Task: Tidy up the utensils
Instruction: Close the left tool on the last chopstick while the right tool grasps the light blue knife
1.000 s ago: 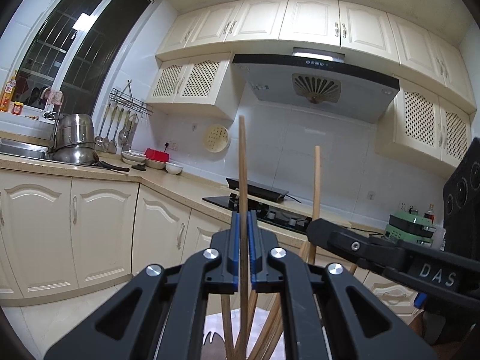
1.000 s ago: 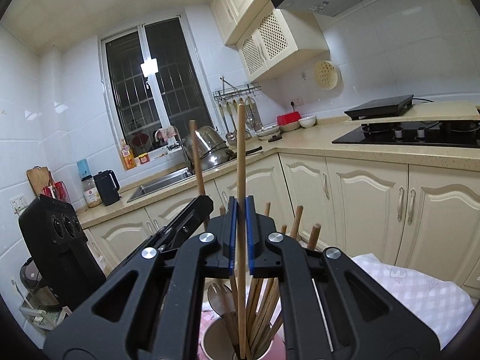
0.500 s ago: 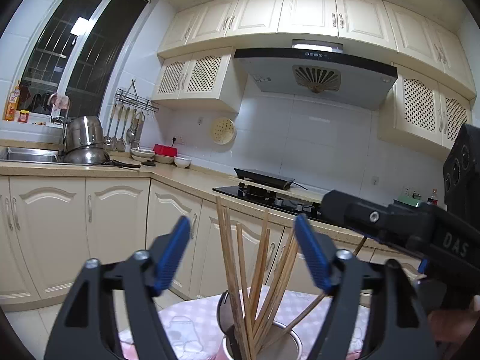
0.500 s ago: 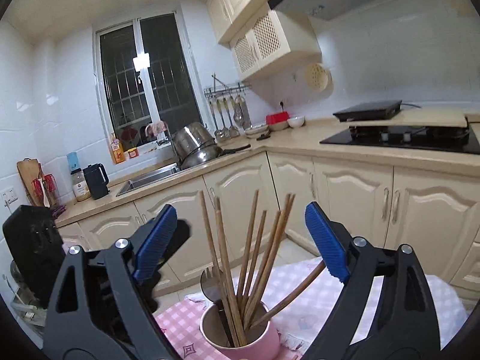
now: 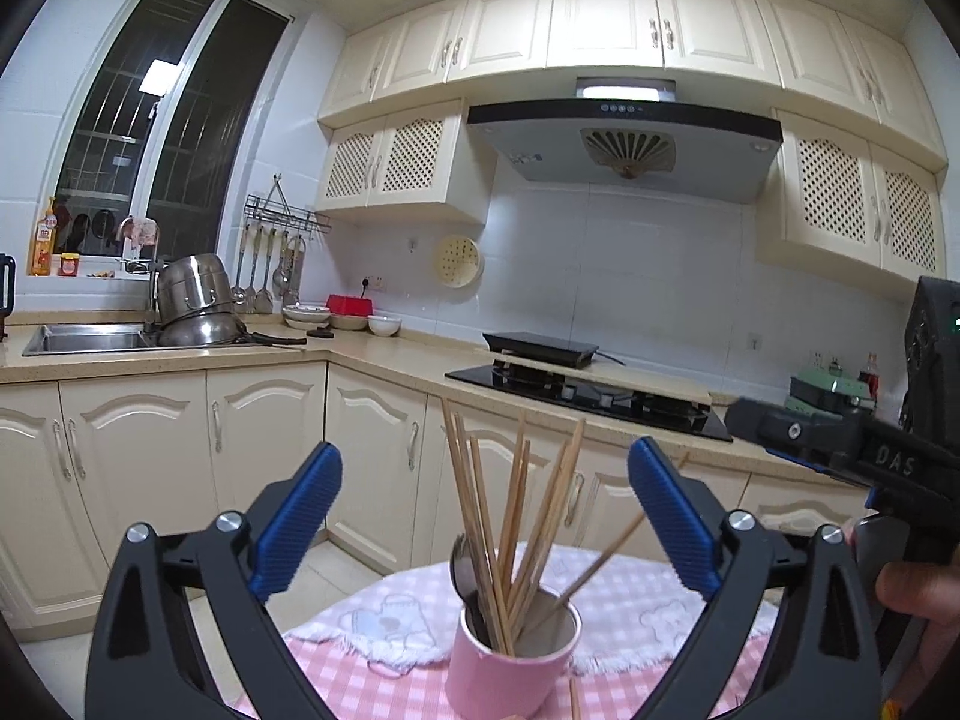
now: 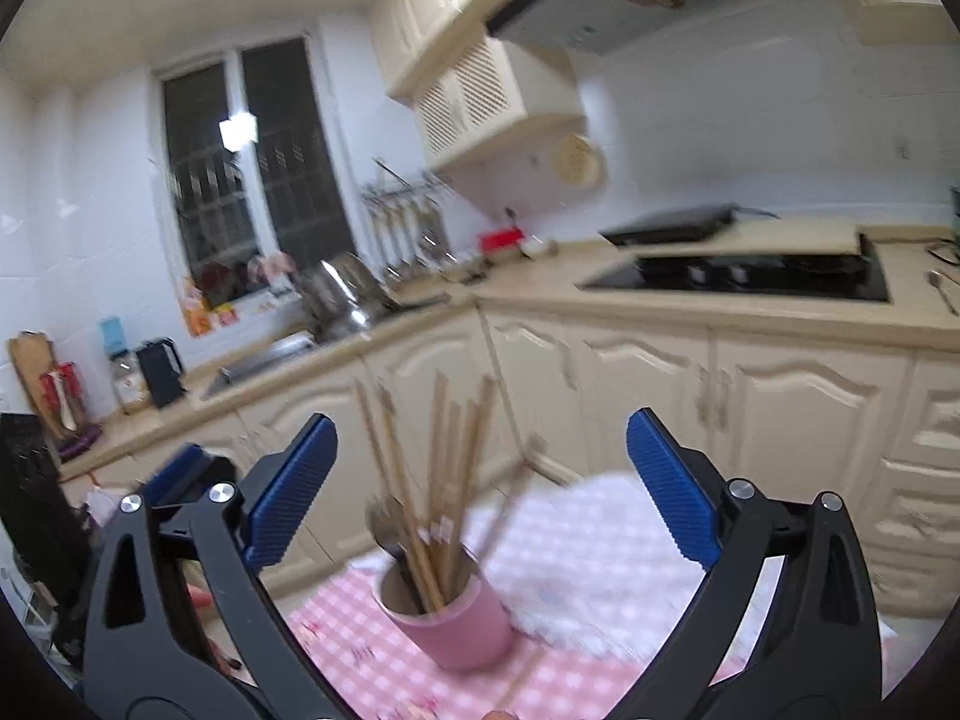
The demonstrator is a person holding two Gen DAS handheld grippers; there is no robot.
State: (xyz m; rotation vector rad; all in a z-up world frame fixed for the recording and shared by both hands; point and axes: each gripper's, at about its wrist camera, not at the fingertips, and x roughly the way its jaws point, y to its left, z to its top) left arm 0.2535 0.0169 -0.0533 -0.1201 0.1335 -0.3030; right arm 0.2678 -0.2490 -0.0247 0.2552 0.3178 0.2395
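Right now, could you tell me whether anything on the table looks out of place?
Mostly tidy: the chopsticks stand in the pink cup. One chopstick lies loose on the checked cloth just in front of the cup, outside it.

**Left jaws wide, cup of chopsticks ahead**

My left gripper point(image 5: 483, 510) has just been opening; its blue pads point(image 5: 297, 516) stand wide apart with nothing pressed between them. Past them I see the pink cup point(image 5: 510, 663) upright on the pink checked cloth point(image 5: 360, 678), holding wooden chopsticks point(image 5: 510, 516) fanned out and a metal spoon point(image 5: 463, 564). The right gripper point(image 5: 840, 444) reaches in from the right edge.
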